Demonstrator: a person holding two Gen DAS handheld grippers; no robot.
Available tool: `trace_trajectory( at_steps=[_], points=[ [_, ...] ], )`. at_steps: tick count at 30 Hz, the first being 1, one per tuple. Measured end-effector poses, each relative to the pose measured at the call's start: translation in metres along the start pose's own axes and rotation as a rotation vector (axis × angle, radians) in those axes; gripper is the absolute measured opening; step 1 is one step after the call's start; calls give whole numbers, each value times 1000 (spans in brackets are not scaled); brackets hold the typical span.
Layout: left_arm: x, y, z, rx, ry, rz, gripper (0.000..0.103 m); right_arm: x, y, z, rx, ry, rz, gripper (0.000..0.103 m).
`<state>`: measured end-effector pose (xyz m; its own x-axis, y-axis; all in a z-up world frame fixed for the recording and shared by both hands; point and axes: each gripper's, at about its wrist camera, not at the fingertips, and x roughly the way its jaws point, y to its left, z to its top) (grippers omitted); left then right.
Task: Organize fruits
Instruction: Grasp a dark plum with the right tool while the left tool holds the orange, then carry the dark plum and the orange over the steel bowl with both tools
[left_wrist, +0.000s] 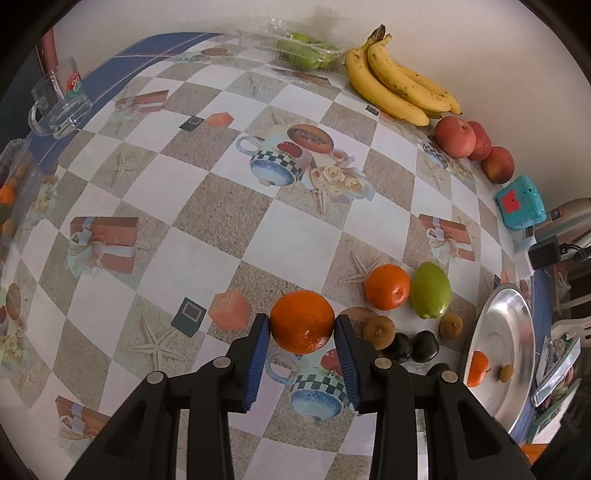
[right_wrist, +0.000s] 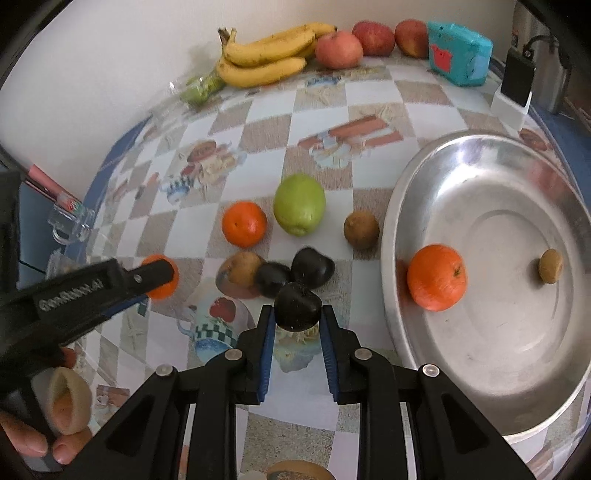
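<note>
Metal tray (right_wrist: 443, 155): one orange (right_wrist: 436, 277), one small brown fruit (right_wrist: 550, 266). Left gripper (left_wrist: 302, 326) pinches an orange (left_wrist: 302, 321); right gripper (right_wrist: 297, 314) pinches a dark plum (right_wrist: 297, 306). Several fruits remain on the worktop (right_wrist: 266, 122).

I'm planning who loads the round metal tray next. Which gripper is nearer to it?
Right. The right gripper, shut on a dark round fruit, sits beside the metal tray; the left gripper, holding an orange, is farther off.
</note>
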<state>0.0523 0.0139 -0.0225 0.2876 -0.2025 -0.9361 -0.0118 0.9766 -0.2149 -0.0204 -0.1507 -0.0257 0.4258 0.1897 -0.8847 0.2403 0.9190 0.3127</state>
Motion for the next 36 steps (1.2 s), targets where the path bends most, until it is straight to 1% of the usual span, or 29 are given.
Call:
trace_trajectory(
  at_steps=[8,13,22,28,36],
  points=[
    [-6,-9,-2,21,-25,0,39,-22,-7,7,22,-72,2,25],
    [-6,-17,-3,36,-28,-2,39,-27,-12,9,29,-86,-1,25],
    [-7,-39,-4,76,-26,-11,39,-35,-36,12,95,-115,-9,25],
    [-10,-70,-5,146,-30,-36,39,-48,-68,14,182,-155,-34,25],
    [-7,-136,-13,305,-21,-93,39,-69,-118,12,308,-228,-87,25]
  ],
)
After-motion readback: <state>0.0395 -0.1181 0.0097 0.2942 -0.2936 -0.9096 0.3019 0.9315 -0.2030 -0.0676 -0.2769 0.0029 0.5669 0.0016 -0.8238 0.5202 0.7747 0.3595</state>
